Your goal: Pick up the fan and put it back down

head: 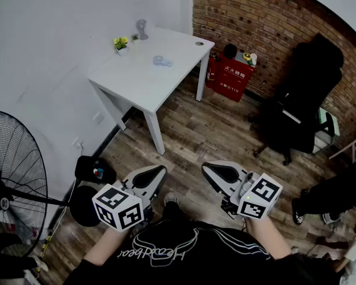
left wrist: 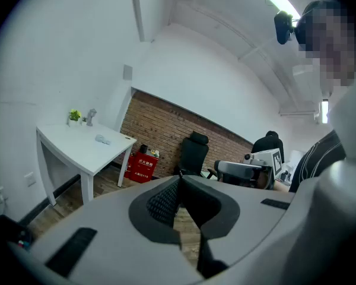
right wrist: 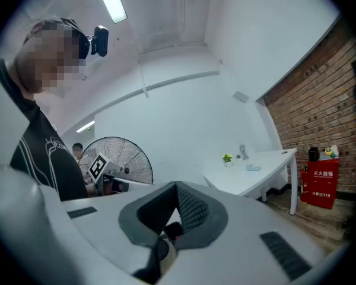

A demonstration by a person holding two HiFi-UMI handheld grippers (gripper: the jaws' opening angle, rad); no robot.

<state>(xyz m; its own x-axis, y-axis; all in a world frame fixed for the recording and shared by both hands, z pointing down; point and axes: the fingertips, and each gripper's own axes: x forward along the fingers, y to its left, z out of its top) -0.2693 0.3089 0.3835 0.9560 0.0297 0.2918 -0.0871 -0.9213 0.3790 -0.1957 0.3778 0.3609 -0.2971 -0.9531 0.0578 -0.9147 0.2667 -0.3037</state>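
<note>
The fan (head: 12, 183) is a large black floor fan with a round wire cage, standing at the far left by the white wall. In the right gripper view the fan (right wrist: 121, 159) shows behind the other hand. My left gripper (head: 157, 172) is held in front of my body, well to the right of the fan and apart from it. Its jaws are shut with nothing between them (left wrist: 179, 186). My right gripper (head: 210, 170) hovers beside it, further from the fan, also shut and empty (right wrist: 177, 189). Both point out over the wooden floor.
A white table (head: 148, 70) stands against the wall ahead, with a small plant (head: 120, 43) and a figurine (head: 142, 28) on it. A red box (head: 231, 76) sits by the brick wall. A black office chair (head: 302, 100) and a seated person (head: 332, 195) are at the right.
</note>
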